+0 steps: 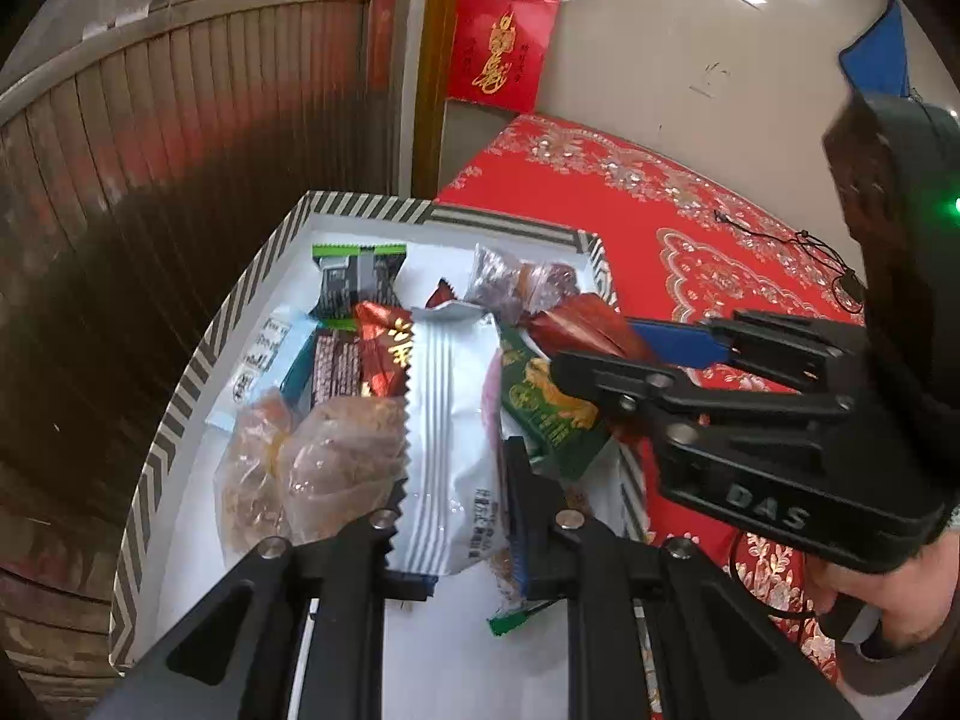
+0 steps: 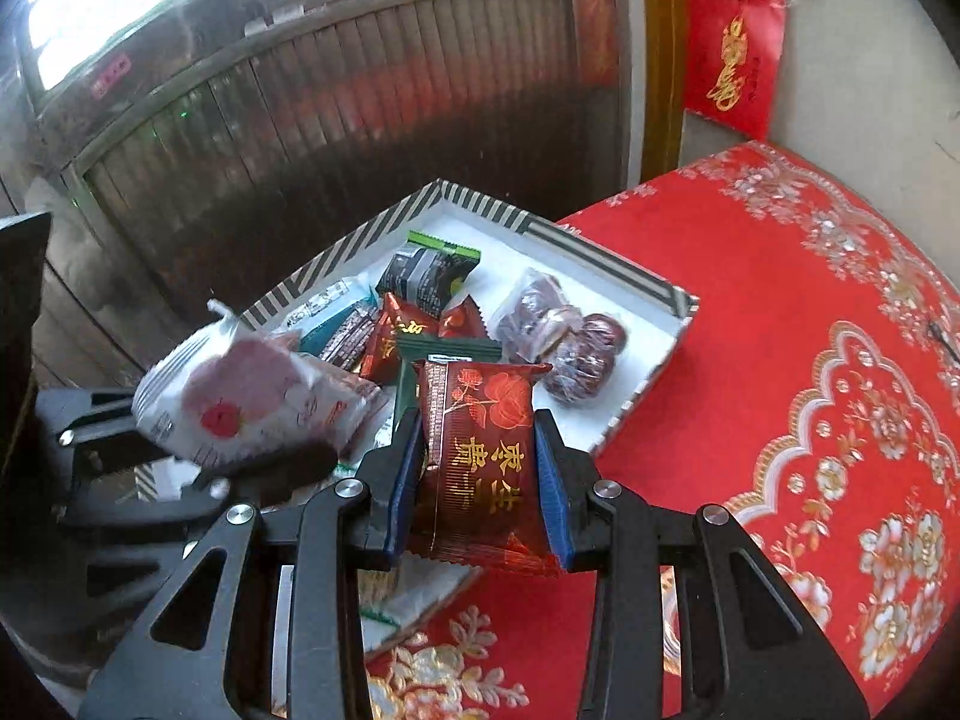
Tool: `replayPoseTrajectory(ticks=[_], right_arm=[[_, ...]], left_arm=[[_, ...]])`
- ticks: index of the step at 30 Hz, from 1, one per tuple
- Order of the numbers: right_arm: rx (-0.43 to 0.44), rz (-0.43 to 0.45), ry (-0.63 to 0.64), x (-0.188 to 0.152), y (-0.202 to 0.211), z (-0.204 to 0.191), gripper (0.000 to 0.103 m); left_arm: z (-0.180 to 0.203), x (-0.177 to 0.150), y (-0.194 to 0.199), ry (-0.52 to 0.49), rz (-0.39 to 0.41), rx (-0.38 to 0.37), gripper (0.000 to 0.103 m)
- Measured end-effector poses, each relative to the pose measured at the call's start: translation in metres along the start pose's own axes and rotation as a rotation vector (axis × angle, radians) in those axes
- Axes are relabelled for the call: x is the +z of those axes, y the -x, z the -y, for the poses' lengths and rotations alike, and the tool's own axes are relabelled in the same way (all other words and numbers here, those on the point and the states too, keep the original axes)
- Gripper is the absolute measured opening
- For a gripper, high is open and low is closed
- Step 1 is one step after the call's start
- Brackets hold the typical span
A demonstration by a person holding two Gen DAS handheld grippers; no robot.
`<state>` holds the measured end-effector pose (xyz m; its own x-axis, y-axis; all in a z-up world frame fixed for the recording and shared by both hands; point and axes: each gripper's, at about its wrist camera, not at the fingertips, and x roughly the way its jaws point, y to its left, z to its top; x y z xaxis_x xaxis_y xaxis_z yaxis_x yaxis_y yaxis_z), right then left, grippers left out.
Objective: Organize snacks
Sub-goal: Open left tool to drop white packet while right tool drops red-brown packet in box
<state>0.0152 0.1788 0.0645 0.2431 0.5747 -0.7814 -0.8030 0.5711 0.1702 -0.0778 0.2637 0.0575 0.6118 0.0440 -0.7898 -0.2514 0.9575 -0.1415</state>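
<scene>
A white box with a black-and-white striped rim (image 1: 198, 384) sits at the left edge of the table and holds several wrapped snacks. Over the box, my left gripper (image 1: 456, 540) is shut on a white packet with grey stripes (image 1: 450, 438); its pink-printed other face (image 2: 252, 396) shows in the right wrist view. My right gripper (image 2: 480, 480) is shut on a dark red packet with gold characters (image 2: 480, 450), held over the box's near right edge (image 2: 636, 402). In the left wrist view the right gripper (image 1: 600, 348) reaches in from the right with that red packet (image 1: 588, 324).
Inside the box lie a green-and-black packet (image 1: 354, 282), clear bags of dark dates (image 2: 570, 348), a green packet (image 1: 546, 408), clear bags of brown snacks (image 1: 312, 462) and small red packets (image 1: 384, 354). A red embroidered cloth (image 2: 810, 360) covers the table. A black cord (image 1: 810, 246) lies on it.
</scene>
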Motion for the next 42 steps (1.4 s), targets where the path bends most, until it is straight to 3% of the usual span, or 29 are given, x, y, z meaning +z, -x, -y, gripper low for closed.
replayPoseTrajectory(ticks=[8,12,14,18,19,23,30,32,35,38,42], right_arm=[[0.001,-0.017,0.014,0.007,-0.027,-0.012,0.036],[0.028,-0.003,-0.023,0.005,-0.024,-0.008,0.042],[0.038,0.003,-0.037,0.005,-0.021,-0.007,0.051],[0.080,0.050,-0.051,0.006,-0.012,-0.009,0.058],[0.084,0.055,-0.054,0.006,-0.011,-0.010,0.058],[0.077,0.080,-0.057,0.004,-0.003,-0.011,0.058],[-0.011,0.170,-0.093,-0.018,0.029,-0.005,0.058],[-0.050,0.194,-0.111,-0.025,0.038,-0.001,0.065],[-0.067,0.226,-0.148,-0.038,0.051,0.005,0.067],[-0.099,0.248,-0.153,-0.049,0.062,0.007,0.067],[-0.122,0.251,-0.156,-0.062,0.065,0.006,0.067]], left_arm=[[-0.011,-0.007,-0.009,0.019,-0.024,0.024,0.020],[-0.015,-0.010,-0.012,0.034,-0.028,0.035,0.020],[-0.016,-0.011,-0.013,0.041,-0.030,0.050,0.027],[-0.017,-0.013,-0.008,0.053,-0.013,0.051,0.075],[-0.017,-0.014,-0.006,0.054,0.000,0.057,0.081],[-0.017,-0.014,0.000,0.054,0.033,0.100,0.086],[-0.007,-0.017,0.012,0.041,0.138,0.164,0.090],[-0.003,-0.020,0.016,0.027,0.190,0.148,0.090],[0.000,-0.025,0.021,0.020,0.242,0.132,0.093],[0.002,-0.028,0.025,0.033,0.265,0.171,0.095],[0.005,-0.034,0.031,0.033,0.304,0.280,0.103]])
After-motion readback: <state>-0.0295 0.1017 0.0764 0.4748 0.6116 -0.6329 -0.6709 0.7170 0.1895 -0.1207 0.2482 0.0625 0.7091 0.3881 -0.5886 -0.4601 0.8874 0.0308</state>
